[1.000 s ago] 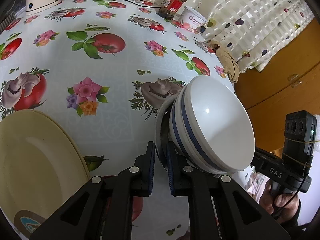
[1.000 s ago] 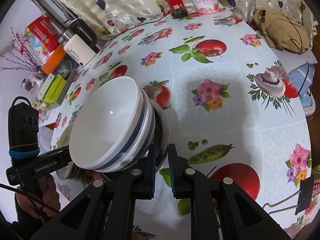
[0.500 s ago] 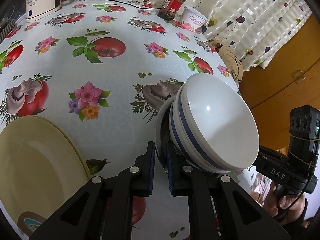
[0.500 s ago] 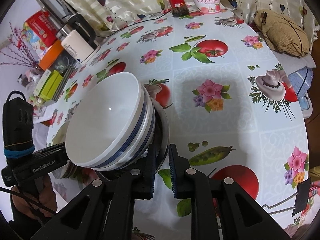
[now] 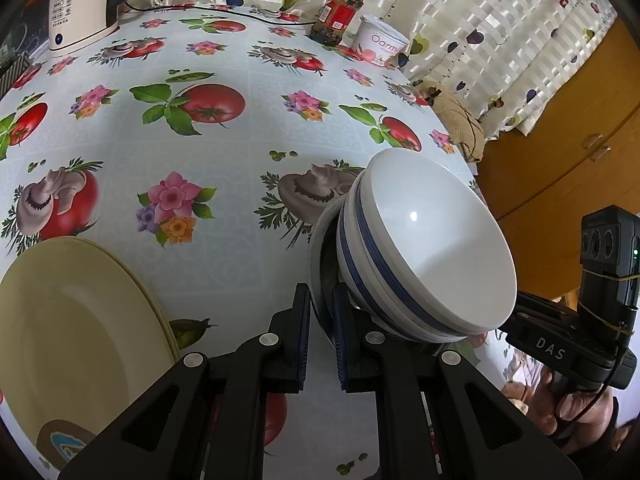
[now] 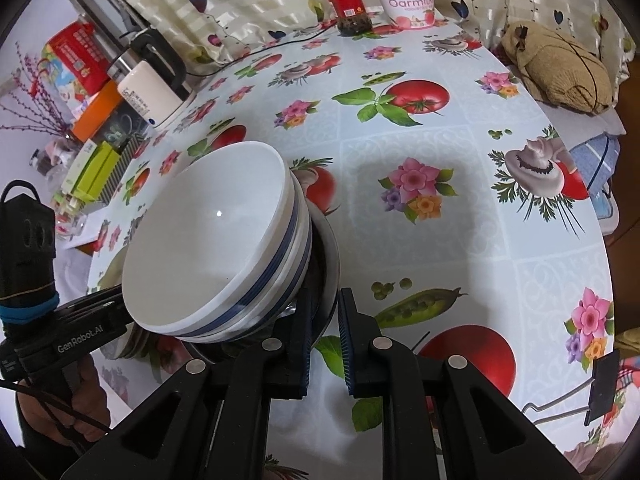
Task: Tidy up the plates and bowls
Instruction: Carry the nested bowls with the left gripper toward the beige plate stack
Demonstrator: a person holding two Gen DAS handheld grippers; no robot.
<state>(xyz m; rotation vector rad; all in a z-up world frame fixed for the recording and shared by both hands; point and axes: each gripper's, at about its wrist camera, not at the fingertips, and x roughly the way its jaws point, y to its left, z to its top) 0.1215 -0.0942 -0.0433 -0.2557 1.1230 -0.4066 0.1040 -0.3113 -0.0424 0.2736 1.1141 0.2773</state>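
Observation:
A stack of white bowls with blue stripes (image 5: 432, 248) sits on a white plate (image 5: 314, 264), and I hold the plate by opposite sides of its rim. My left gripper (image 5: 320, 300) is shut on the near rim in the left wrist view. In the right wrist view my right gripper (image 6: 325, 304) is shut on the other side of the plate (image 6: 334, 264), with the bowls (image 6: 208, 240) to its left. The stack seems lifted off the flowered tablecloth (image 6: 420, 128), where its shadow falls. Cream plates (image 5: 72, 320) lie stacked at the table's left.
At the table's far edge stand a white kettle (image 5: 76, 12), a red-lidded jar (image 5: 338, 14) and a yogurt tub (image 5: 382, 46). A brown cloth bag (image 6: 556, 68) lies at the right edge. Boxes (image 6: 96, 160) crowd the left side. A wooden cabinet (image 5: 560, 140) stands beyond the table.

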